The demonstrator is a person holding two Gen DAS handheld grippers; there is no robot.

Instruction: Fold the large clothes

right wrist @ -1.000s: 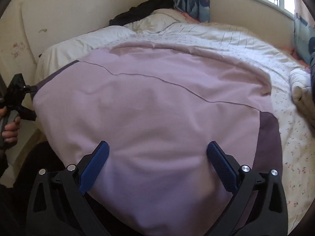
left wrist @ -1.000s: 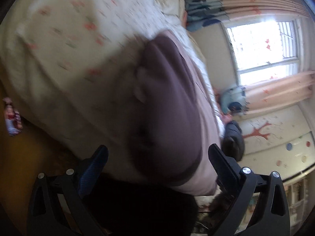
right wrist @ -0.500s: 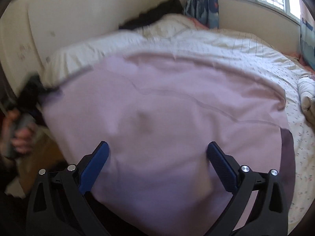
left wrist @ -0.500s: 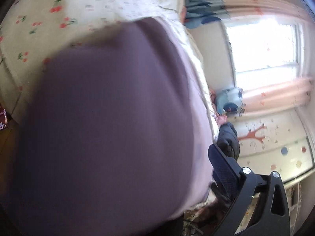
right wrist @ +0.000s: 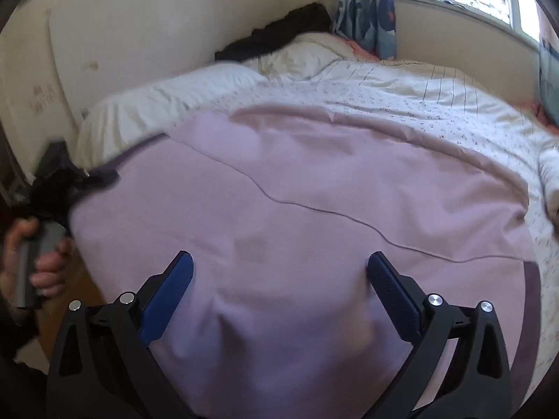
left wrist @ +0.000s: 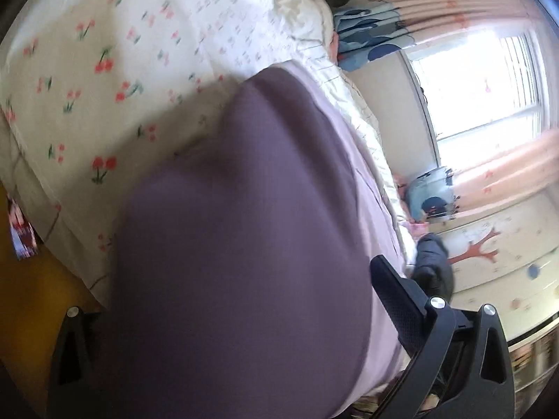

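A large lilac garment (right wrist: 314, 209) with a dark purple band (right wrist: 529, 314) lies spread over the bed. My right gripper (right wrist: 279, 289) is open just above its near edge, both blue fingers apart over the cloth. In the left wrist view the dark purple cloth (left wrist: 244, 262) fills the frame close to the lens and hides the left finger; the right finger (left wrist: 398, 300) stands wide of it. The left gripper (right wrist: 84, 178) also shows blurred at the garment's left corner in the right wrist view, held by a hand (right wrist: 45, 265).
The bed has a white cherry-print sheet (left wrist: 87, 87) and white pillows (right wrist: 300, 56) by the wall. A dark garment (right wrist: 279, 31) lies at the bed head. A window (left wrist: 489, 70) with pink curtains stands beyond. A yellow floor (left wrist: 31, 296) borders the bed.
The left gripper moved in on the garment's purple edge, and the cloth now covers its left finger. The garment's left corner shifted inward. The right gripper stayed open, with the camera view shifted slightly.
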